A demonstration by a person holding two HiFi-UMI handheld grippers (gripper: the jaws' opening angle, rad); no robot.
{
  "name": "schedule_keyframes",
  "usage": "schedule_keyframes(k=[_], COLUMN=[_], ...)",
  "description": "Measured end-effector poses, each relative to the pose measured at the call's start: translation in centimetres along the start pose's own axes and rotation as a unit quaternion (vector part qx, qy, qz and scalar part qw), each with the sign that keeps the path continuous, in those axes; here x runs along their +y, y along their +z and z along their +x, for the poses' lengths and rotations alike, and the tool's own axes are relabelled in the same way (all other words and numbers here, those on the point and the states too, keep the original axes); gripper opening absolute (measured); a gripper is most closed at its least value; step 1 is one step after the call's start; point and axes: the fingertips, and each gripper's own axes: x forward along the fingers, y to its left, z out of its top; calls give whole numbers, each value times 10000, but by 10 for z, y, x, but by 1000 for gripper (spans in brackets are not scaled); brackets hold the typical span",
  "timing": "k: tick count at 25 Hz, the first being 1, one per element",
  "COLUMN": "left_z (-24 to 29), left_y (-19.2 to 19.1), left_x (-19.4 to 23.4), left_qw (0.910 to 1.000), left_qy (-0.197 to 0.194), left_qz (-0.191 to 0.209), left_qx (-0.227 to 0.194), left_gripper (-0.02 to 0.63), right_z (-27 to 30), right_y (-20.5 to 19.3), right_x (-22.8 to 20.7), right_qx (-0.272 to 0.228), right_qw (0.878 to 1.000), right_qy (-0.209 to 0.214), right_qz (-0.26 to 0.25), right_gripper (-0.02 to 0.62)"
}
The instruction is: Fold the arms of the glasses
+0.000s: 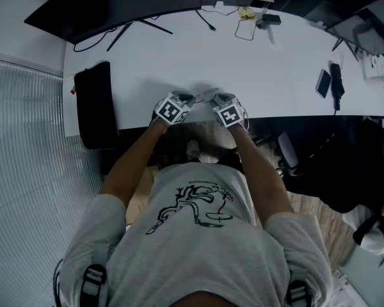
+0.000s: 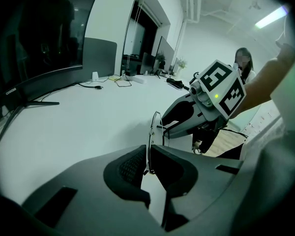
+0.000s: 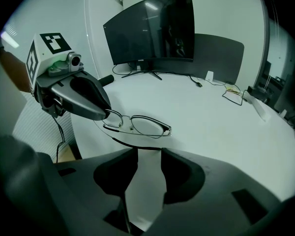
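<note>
Over the near edge of the white tabletop [image 1: 147, 56], both forearms reach forward with the tools angled steeply down, tips converging. The left hand-held gripper [image 2: 148, 154] is clenched on the thin frame of the glasses [image 3: 145, 127], holding them above the surface by one end. The right hand-held gripper [image 3: 148, 156] sits just beside them with its jaws spread and nothing between them. A curved dark monitor [image 1: 115, 2] stands at the far edge, a black pad [image 1: 95, 104] lies at the left end, and a phone [image 1: 324, 82] lies to the right.
</note>
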Motion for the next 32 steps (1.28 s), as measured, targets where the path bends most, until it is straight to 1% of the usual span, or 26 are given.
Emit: schedule_keyframes(k=[3,14,17,20,21,23,26,29,32], left_z=[-1,2,5,8,8,9,11,13,16], left_y=[0,0,1,4,4,4,5,5,6], left_x=[-1,4,9,15,16,17,15,12,7], left_qw=[10000,9999,9988,9949,9932,9884,9780,9635,9473], left_qy=[-10,47,268,600,712,930,1230,1496,1681], left_qz=[47,142,406,783,902,1185,1675,2216,2727], left_qx=[16,16,-64,-196,-205,-210,-189,-112,-16], left_gripper=[38,40,40,38,38,38,38,38,38], right_z=[5,12,14,15,15,15,15,12,3], right_y=[-4,4,5,7,9,9,4,1,4], right_x=[9,4,4,-2,-5,-3,-4,-2,-11], right_qx=[42,38,61,23,-10,0,13,20,-71], right_qw=[9994,9993,9992,9996,9998,9997,9999,9999,9998], right_qy=[246,230,239,106,41,89,59,76,-156], right_qz=[219,291,322,255,200,206,152,114,-75], right_gripper=[156,156,156,155,155,152,150,150,152])
